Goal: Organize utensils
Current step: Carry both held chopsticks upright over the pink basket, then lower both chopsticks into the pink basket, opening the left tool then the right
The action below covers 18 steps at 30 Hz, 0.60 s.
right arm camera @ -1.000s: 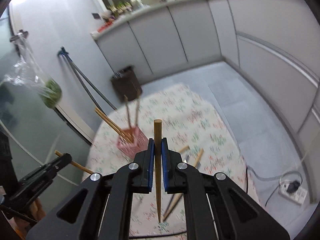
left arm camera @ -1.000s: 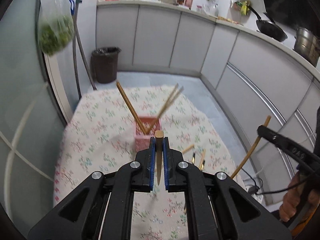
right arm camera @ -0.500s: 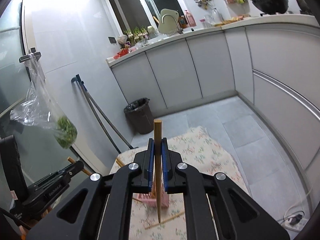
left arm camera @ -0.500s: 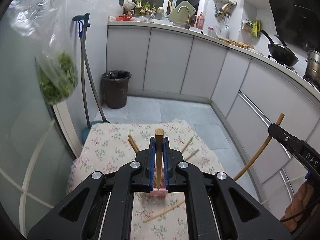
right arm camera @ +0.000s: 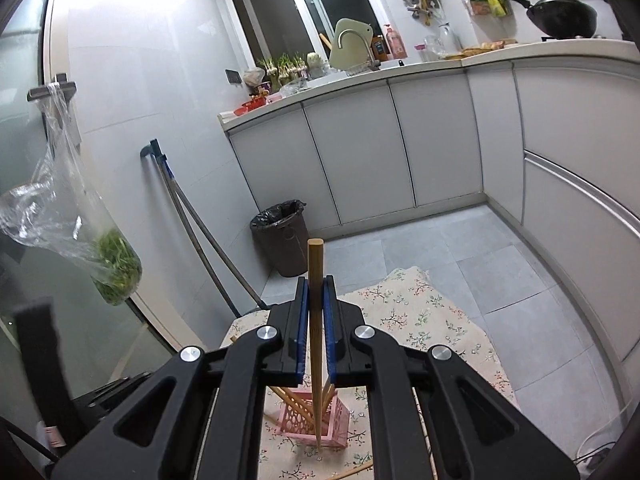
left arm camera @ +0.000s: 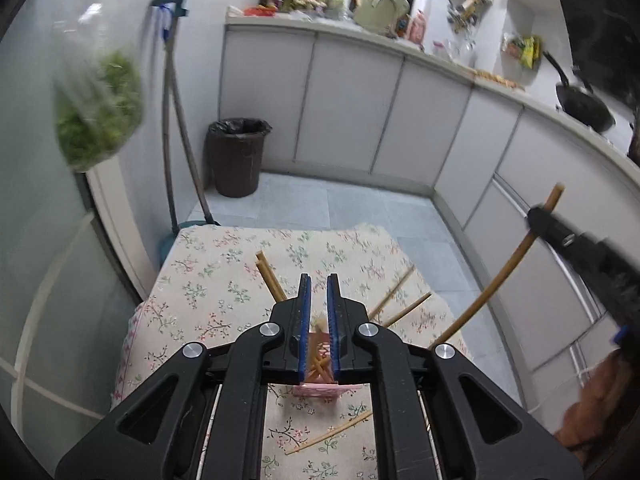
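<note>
Above a pink perforated holder point(right arm camera: 316, 420) on the floral-clothed counter point(left arm camera: 208, 280), the right tongs point(right arm camera: 315, 320) clamp a bamboo chopstick point(right arm camera: 315, 280) upright, its lower tip reaching down at the holder's front edge. The left tongs point(left arm camera: 318, 312) hang over the same holder point(left arm camera: 318, 389) with their blue pads a narrow gap apart and nothing between them; several chopsticks point(left arm camera: 269, 276) lean inside the holder below. From the left wrist view, the right tongs point(left arm camera: 538, 220) appear at the right edge with their chopstick point(left arm camera: 496, 276) slanting down toward the counter. Loose chopsticks point(left arm camera: 400, 292) lie on the cloth beside the holder, and another one point(left arm camera: 330, 433) lies nearer the camera.
</note>
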Tool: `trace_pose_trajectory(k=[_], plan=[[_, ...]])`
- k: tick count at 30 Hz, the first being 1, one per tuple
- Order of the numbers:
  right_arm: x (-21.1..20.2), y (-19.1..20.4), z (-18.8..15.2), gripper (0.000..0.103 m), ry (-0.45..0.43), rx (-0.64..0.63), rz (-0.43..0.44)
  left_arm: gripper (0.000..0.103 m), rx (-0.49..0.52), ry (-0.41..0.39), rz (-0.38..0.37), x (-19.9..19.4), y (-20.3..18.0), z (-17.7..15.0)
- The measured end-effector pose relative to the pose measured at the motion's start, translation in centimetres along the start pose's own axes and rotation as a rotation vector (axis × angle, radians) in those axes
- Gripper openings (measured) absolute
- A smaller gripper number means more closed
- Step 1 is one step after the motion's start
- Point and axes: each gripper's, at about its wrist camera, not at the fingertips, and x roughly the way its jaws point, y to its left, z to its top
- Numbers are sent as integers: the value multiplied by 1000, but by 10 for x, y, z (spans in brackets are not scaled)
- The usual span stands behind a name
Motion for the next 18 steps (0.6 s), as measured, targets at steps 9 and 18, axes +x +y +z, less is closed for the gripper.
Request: trace_pose_trajectory(k=[9,18], plan=[[21,9,-14,7,-38,-4,-34,20,-134,-88,12,-40,32,2],[51,20,-40,7,-27,-33,-51,20,-149,-44,-7,-32,39,2]])
